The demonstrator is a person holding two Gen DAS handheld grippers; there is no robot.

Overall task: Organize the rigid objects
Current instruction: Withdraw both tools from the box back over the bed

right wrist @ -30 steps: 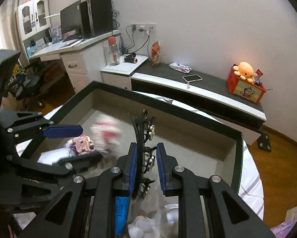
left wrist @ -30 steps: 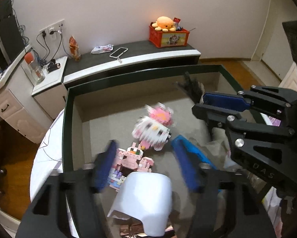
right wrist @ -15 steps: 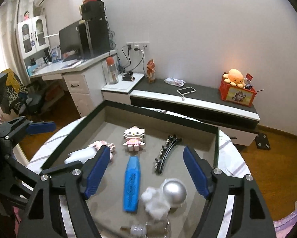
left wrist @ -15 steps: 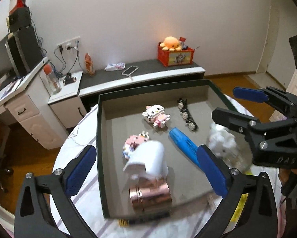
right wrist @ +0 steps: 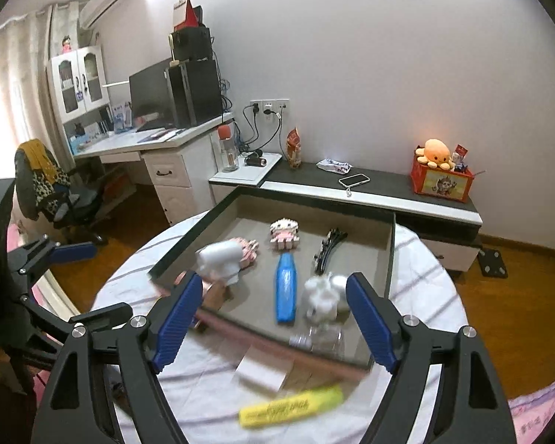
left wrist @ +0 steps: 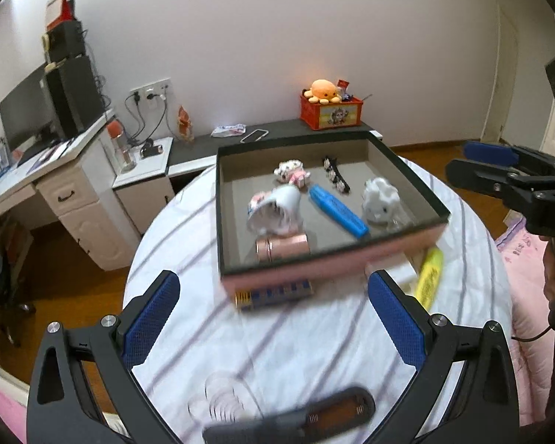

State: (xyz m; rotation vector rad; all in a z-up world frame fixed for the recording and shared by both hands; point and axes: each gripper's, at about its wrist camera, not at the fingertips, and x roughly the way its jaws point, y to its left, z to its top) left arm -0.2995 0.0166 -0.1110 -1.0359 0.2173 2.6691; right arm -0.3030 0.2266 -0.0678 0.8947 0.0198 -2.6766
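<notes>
We see one shallow box (left wrist: pixel 407 170) on the round table (left wrist: pixel 314 333), toward its far edge. Inside lie one blue marker (right wrist: pixel 285 292), long axis running from the box's near wall to its far wall, one black hair clip (right wrist: pixel 327 246) roughly parallel beside it, two block figures (right wrist: pixel 284 233), one white cup (left wrist: pixel 277 207) on its side, one copper cylinder (left wrist: pixel 281 247) lying crosswise, and one white rabbit figure (left wrist: pixel 380 199). One yellow highlighter (right wrist: pixel 292 405) lies outside, near the table's front edge. The left claw (left wrist: pixel 273 318) and right claw (right wrist: pixel 273 327) are both spread wide, holding nothing.
</notes>
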